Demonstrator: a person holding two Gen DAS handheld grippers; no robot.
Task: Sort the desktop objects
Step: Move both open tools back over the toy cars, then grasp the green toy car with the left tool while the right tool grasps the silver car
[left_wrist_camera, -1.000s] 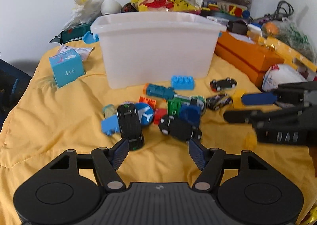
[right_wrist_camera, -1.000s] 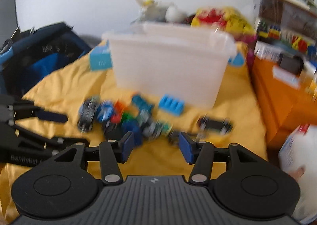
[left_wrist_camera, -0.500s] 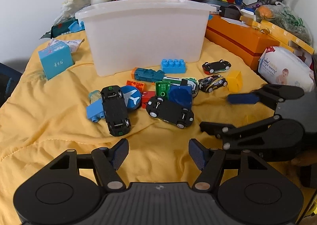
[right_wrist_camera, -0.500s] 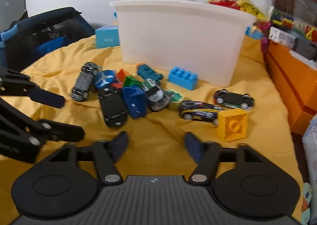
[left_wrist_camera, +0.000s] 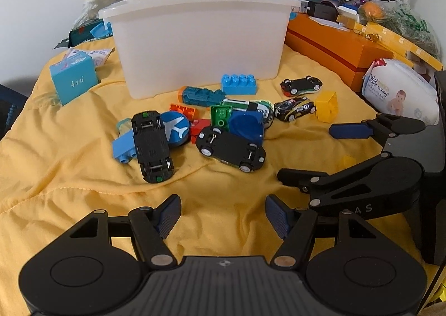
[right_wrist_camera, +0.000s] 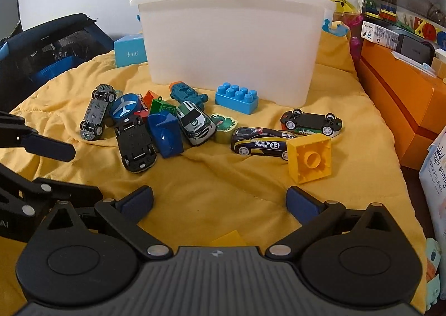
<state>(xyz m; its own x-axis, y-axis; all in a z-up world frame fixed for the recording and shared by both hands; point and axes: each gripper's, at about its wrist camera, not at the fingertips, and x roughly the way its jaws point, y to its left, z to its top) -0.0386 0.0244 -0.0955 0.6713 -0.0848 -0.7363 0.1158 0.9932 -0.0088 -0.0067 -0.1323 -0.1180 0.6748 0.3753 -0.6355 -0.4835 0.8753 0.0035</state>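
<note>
Racing car [right_wrist_camera: 260,143] upright, long axis crosswise, nose left.

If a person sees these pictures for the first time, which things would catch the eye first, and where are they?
Probably the big white plastic bin, standing at the back of the yellow cloth. Right before it lies a jumble of toy cars and building bricks, with a yellow brick and a racing car marked 13 toward the right. An orange box flanks the right edge.
</note>
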